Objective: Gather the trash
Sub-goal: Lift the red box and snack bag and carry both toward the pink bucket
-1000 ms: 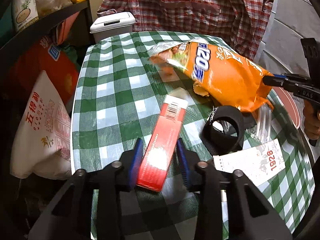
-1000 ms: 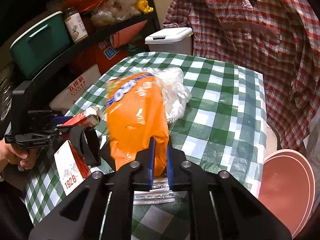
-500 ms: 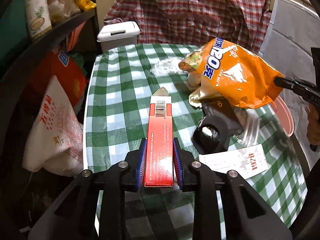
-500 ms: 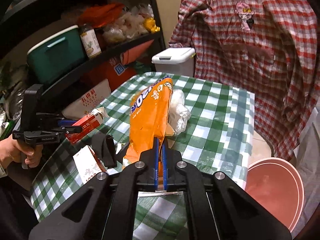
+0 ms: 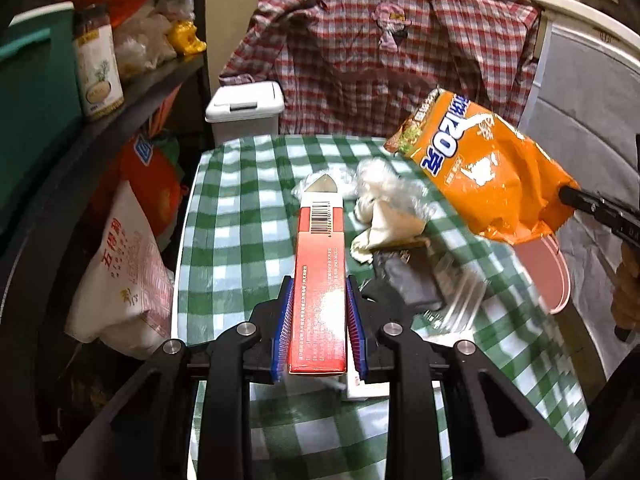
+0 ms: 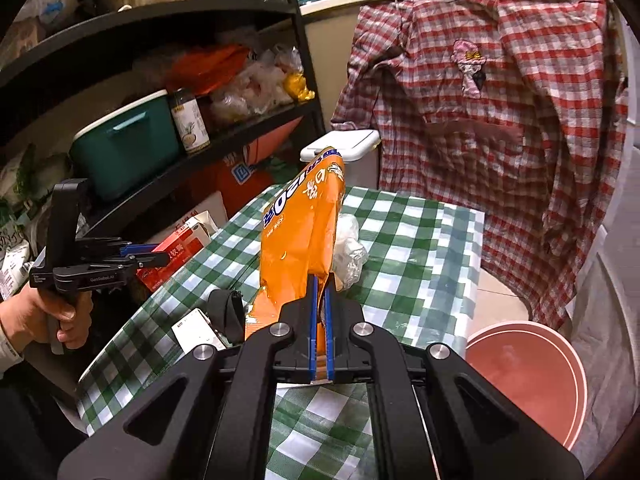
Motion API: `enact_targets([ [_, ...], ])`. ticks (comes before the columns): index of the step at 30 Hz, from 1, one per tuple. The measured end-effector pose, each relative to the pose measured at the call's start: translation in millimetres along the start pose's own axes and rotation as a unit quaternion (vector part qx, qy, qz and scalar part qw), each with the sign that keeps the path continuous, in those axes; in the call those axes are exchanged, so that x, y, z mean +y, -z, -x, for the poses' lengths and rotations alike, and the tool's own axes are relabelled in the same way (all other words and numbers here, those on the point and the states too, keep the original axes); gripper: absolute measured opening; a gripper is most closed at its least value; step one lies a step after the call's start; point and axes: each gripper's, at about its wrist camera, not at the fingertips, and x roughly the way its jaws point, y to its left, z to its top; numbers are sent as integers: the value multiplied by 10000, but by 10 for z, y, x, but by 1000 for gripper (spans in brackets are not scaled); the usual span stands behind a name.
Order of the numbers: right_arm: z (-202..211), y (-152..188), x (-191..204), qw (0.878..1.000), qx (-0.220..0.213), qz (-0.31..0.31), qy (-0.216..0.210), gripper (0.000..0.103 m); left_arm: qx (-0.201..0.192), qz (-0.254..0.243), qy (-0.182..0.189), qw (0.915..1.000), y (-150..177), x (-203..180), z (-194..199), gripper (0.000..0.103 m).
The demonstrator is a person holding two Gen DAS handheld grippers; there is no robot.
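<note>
The left gripper (image 5: 319, 320) has its jaws clamped on the two long sides of a red carton (image 5: 320, 276), which is lifted clear of the worktop (image 5: 240, 216). The carton's long axis runs straight out from the jaws, its barcode end and open flap pointing toward the worktop's far edge. The right gripper (image 6: 320, 320) has its jaws pressed together on the bottom seam of an orange snack bag (image 6: 300, 232), which stands up from them in the air above the worktop's middle, its torn mouth uppermost.

Just past the far edge, near the far left corner, stands a white lidded bin (image 5: 245, 110), its lid down. That is probably where both pieces are headed. The carton already points roughly at it, and the left gripper looks the nearer of the two, so the carton seems the natural first drop. The bag, seen from the right wrist, has the bin (image 6: 352, 144) directly behind its top edge, so it too lies on line.

Still on the worktop are a crumpled clear plastic wrap (image 5: 376, 184) toward the far edge, a black loop of strap (image 6: 226, 314) and a white card box (image 6: 194, 330) near the left edge. Whether the bin's lid must be pushed open first cannot be told from here.
</note>
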Motion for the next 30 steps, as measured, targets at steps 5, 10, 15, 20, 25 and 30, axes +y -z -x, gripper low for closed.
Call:
enact_targets([
  [5, 153, -19, -28, 9998, -134, -47, 111, 3, -273, 96, -154, 9995, -126, -215, 123, 25],
  [10, 328, -18, -74, 9990, -287, -96, 333, 3, -580, 222, -239, 9978, -272, -529, 227, 25],
  [15, 490, -42, -142, 9972, -439, -216, 566, 3, -855, 272, -250, 9957, -360, -824, 297, 25],
  [20, 627, -52, -175, 9951, -572, -225, 779, 3, -972, 255, -211, 9947, -418, -1043, 303, 25],
  [25, 756, -65, -238, 9920, -701, -256, 1018, 3, -1076, 251, -179, 9937, -454, -1210, 333, 25],
  [30, 873, -57, -346, 9888, -753, -309, 1251, 3, -1226, 359, -172, 9917, -515, -1310, 397, 25],
])
